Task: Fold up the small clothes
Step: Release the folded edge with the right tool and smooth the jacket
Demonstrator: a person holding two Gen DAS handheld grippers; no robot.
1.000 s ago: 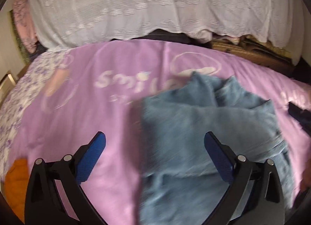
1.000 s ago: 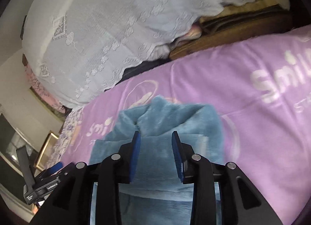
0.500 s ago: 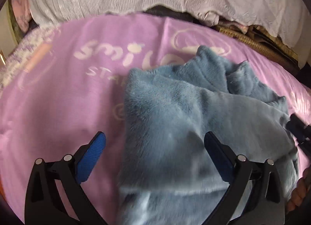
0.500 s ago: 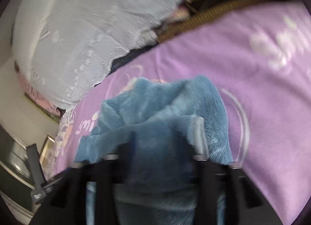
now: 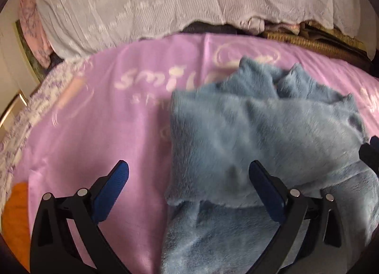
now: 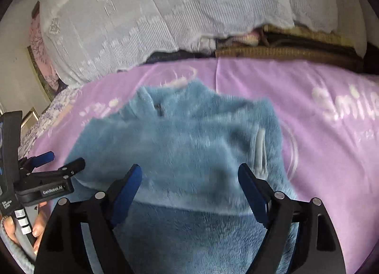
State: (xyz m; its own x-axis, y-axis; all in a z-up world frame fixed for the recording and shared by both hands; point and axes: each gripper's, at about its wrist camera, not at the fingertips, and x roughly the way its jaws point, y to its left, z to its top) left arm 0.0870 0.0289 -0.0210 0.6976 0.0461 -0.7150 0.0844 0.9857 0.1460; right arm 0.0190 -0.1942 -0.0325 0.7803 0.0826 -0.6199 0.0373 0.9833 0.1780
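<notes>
A fluffy blue garment (image 5: 260, 131) lies folded over on the pink blanket (image 5: 106, 120); in the right wrist view the blue garment (image 6: 189, 136) shows its collar at the far end and a folded edge near my fingers. My left gripper (image 5: 189, 179) is open and empty, at the garment's left edge. It also shows in the right wrist view (image 6: 64, 162), at the left. My right gripper (image 6: 189, 179) is open and empty, just above the garment's near fold. Its tip shows at the right edge of the left wrist view (image 5: 372, 153).
A white lace cover (image 5: 165, 1) drapes over a pile behind the blanket. Brown woven mats (image 6: 284, 48) lie at the back right. An orange cloth (image 5: 16, 214) lies at the near left. A floral sheet (image 5: 35, 98) borders the blanket's left side.
My right gripper, narrowly open a second ago, opened wide and let go of the garment's folded part, which now lies over the lower layer. The left gripper stayed open and shifted slightly.
</notes>
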